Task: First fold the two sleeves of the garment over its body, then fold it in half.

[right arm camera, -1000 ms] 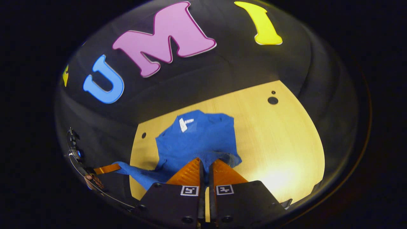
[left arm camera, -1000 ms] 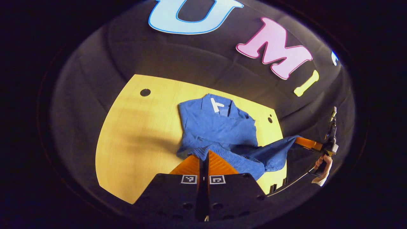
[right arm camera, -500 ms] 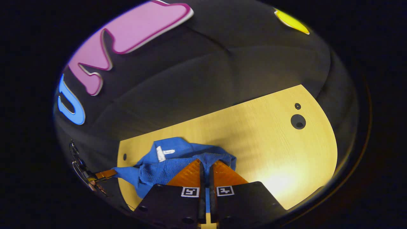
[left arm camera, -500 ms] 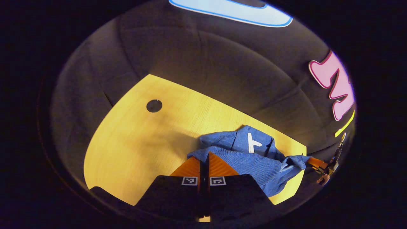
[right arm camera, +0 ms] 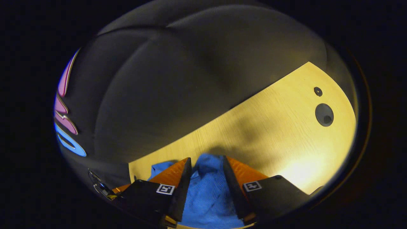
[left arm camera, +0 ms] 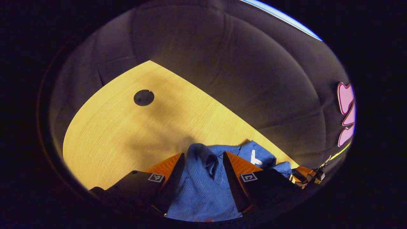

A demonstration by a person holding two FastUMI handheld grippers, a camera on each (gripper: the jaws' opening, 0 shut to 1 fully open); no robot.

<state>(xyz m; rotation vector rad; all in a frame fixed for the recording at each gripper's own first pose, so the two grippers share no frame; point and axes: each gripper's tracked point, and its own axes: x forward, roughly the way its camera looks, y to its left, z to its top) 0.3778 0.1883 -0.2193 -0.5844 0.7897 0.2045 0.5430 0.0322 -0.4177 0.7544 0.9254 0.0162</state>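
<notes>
Garment [left arm camera: 203, 187] bunched on table [left arm camera: 111, 133], both grippers [left arm camera: 203, 159] [right arm camera: 206, 162] spread apart — white tag [left arm camera: 253, 157] in left gripper view.

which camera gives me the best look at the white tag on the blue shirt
The left gripper view. There the white tag shows plainly on the blue shirt, just past that gripper's far finger, near the back edge of the table. In the right gripper view the shirt lies between the spread fingers, its tag hidden.

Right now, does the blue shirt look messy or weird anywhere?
A bit. The blue shirt lies bunched and wrinkled near the wooden table's far edge, its white tag showing. Both grippers, left and right, have their fingers open over it.
</notes>
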